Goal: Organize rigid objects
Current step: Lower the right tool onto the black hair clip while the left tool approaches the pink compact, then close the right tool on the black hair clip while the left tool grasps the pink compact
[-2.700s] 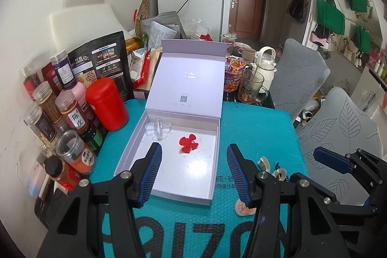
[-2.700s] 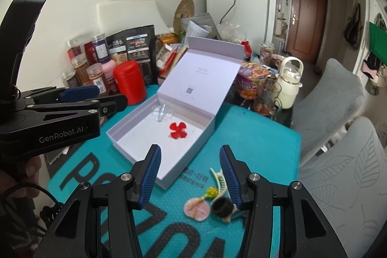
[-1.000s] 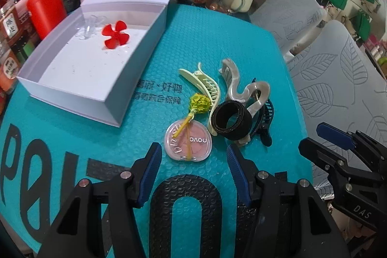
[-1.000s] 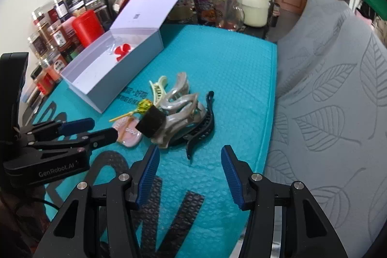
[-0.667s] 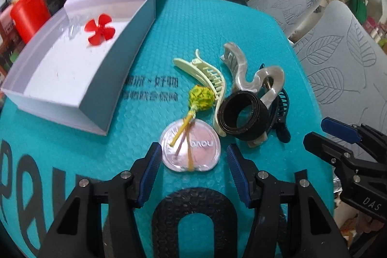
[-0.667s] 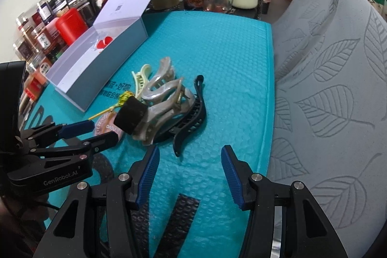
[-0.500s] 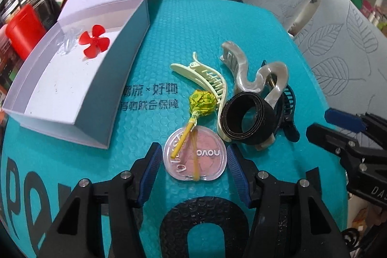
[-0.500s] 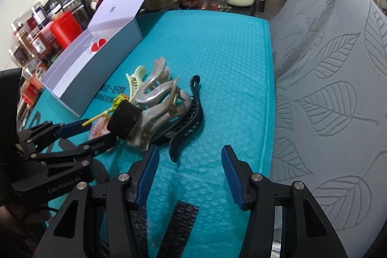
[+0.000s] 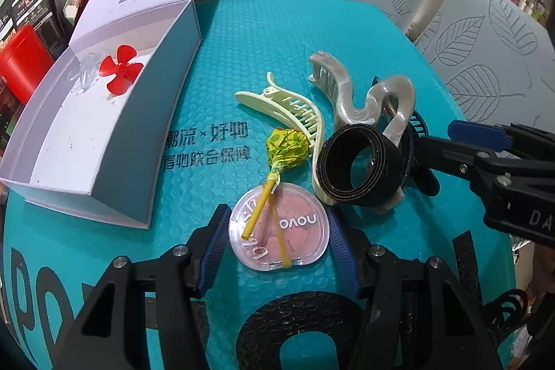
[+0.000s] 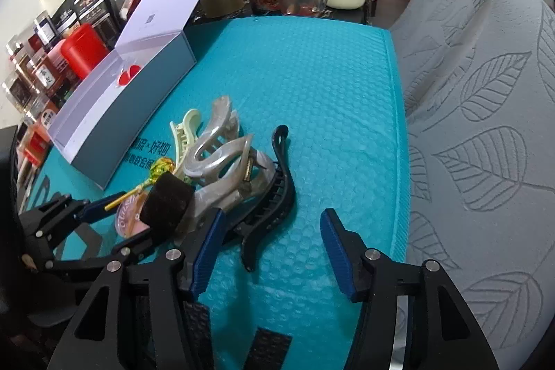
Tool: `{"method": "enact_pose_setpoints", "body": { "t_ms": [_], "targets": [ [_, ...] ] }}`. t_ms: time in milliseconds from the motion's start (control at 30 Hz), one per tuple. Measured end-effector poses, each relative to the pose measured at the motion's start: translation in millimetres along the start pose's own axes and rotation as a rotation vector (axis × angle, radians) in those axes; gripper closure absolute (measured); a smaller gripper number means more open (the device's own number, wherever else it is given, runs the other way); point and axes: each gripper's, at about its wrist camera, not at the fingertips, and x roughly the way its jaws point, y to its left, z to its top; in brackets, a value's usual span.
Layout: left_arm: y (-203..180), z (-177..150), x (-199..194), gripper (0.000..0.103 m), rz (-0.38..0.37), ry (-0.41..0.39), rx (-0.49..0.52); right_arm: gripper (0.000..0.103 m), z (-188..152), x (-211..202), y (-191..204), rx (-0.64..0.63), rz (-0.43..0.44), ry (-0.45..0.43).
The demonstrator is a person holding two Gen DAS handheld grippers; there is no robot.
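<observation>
Lying flat on the teal table (image 9: 277, 23), the pink compact (image 9: 279, 233) sits between the spread fingers of my left hand-held gripper (image 9: 277, 241); I can't tell if they touch it. A lollipop (image 9: 286, 146) rests on it. My right hand-held gripper (image 10: 270, 245) is spread beside the black hair clip (image 10: 274, 193).

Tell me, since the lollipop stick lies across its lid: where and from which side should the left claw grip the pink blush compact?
Grip the pink blush compact across its rounded side edges, coming in low from its near edge. It lies flat on the teal mat, and the open left claw already straddles it. The lollipop stick crosses the lid, so it will probably slide off when lifted.
</observation>
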Motion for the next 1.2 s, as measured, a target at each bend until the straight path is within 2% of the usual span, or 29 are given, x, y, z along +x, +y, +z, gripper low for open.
{"method": "enact_pose_setpoints", "body": {
  "t_ms": [200, 400, 467, 500, 533, 567, 733, 900, 1200],
  "targets": [
    [7, -3, -4, 0.048, -0.032, 0.014, -0.016, 0.045, 7, 10, 2, -0.001, -0.004, -0.001],
    [15, -12, -11, 0.048, -0.023, 0.03, -0.011, 0.045, 5, 20, 5, -0.002, -0.029, 0.025],
    [17, -14, -14, 0.048, -0.021, 0.03, -0.009, 0.048, 4, 25, 4, 0.006, -0.039, 0.038],
    [18, -15, -15, 0.048, -0.02, 0.03, -0.011, 0.052, 4, 25, 5, 0.004, -0.042, 0.034],
    [18, -15, -15, 0.048, -0.019, 0.031, -0.012, 0.063, 4, 25, 5, -0.006, -0.044, 0.028],
    [19, -16, -16, 0.048, -0.018, 0.031, -0.014, 0.068, 5, 26, 7, -0.018, -0.056, 0.03],
    [19, -17, -19, 0.048, -0.018, 0.026, -0.027, 0.081, 7, 23, 2, -0.012, -0.109, 0.029],
    [16, -20, -23, 0.048, -0.02, 0.022, -0.026, 0.082, -3, 14, -3, -0.007, -0.138, 0.042],
    [3, -39, -36, 0.048, -0.016, 0.03, -0.011, 0.082, -29, -6, -11, 0.027, -0.119, 0.075]
  ]
}}
